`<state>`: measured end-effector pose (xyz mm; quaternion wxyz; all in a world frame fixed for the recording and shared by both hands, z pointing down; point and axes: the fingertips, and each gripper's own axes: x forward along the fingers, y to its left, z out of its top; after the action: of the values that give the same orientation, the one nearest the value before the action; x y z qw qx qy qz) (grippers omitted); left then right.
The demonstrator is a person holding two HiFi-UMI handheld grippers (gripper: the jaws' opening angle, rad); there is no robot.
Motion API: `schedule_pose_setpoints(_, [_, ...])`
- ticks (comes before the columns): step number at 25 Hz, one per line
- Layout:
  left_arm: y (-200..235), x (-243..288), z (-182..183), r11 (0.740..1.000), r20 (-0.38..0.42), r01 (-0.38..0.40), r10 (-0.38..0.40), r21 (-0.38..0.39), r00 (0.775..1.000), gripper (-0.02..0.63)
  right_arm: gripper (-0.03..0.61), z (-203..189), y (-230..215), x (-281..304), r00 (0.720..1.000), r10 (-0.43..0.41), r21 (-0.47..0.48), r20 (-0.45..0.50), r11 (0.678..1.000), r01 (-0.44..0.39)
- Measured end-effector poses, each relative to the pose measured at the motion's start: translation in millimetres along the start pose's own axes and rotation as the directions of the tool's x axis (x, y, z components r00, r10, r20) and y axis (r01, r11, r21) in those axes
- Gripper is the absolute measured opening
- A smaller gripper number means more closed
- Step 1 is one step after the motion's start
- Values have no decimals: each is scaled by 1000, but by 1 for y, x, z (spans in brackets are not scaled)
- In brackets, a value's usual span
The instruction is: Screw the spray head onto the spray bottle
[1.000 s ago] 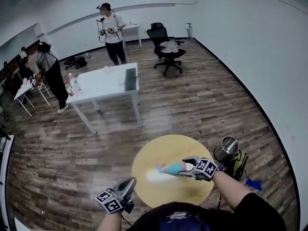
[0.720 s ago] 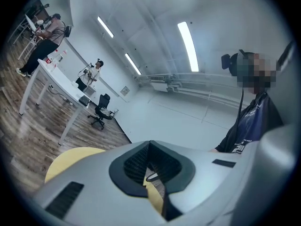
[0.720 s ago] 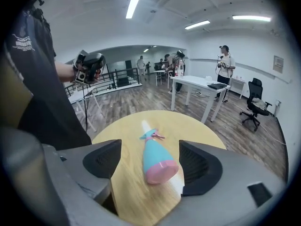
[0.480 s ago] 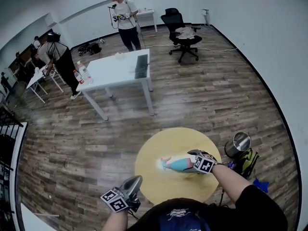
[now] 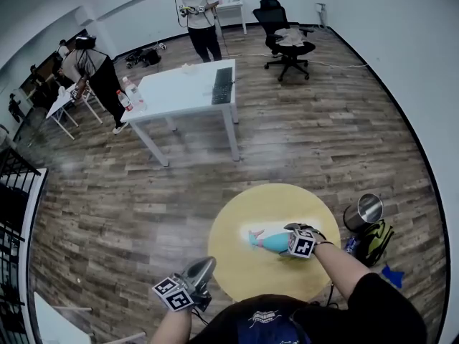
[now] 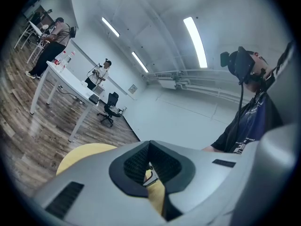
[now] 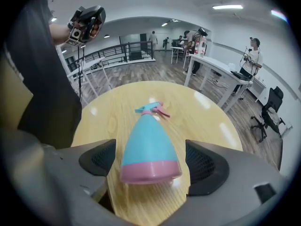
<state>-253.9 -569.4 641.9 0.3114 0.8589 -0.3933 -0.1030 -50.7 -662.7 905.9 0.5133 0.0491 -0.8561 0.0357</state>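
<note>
R gripper (image 7: 151, 163) jaws just opening, wide apart; smooth cone-shaped teal/pink plastic spray bottle (image 7: 148, 142) lies btwn, on glossy round table (image 7: 207, 112). L gripper (image 6: 150, 164) closed, empty.

spray bottle (image 7: 149, 145): smooth, glossy plastic
round table (image 7: 117, 112): smooth wood-grain top, slight sheen
floor (image 5: 143, 213): wood planks, shiny
bin (image 5: 365, 211): polished metal
right gripper (image 7: 151, 163): matt grey plastic, ribbed black pads (image 7: 98, 160)

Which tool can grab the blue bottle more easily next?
Right. The right tool, jaws just opening, straddles the spray bottle lying on the table; the shut left tool is off the table.
</note>
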Motion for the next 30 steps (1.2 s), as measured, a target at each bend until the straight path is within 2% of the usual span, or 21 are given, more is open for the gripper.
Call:
schedule_pose_setpoints(4, [19, 2, -3, 1000, -25, -12, 12, 6, 1000, 9, 479, -20, -1, 29, 995, -7, -32, -95, 999, 3])
schedule_pose_setpoints(7, [40, 7, -6, 999, -73, -24, 27, 36, 997, 9, 479, -29, -5, 44, 990, -14, -26, -142, 1000, 10])
schedule_pose_setpoints(13, [69, 25, 6, 999, -99, -29, 31, 24, 995, 9, 479, -18, -12, 54, 991, -21, -40, -134, 999, 16])
schedule_pose_setpoints(18, [71, 37, 1, 1000, -122, -6, 9, 22, 993, 9, 462, -14, -13, 57, 992, -1, -60, -126, 998, -6])
schedule_pose_setpoints(21, [70, 38, -1, 1000, -120, 1, -1, 2, 993, 9, 460, -8, -9, 50, 996, -19, -61, -87, 998, 13])
schedule_pose_setpoints(24, [65, 38, 3, 1000, -122, 3, -5, -20, 993, 9, 460, 14, -8, 27, 998, -55, -45, 4, 997, 55])
schedule_pose_setpoints(30, [42, 47, 10, 998, -90, 45, -49, -40, 995, 10, 459, 48, -23, -40, 974, -176, -16, 141, 983, 180])
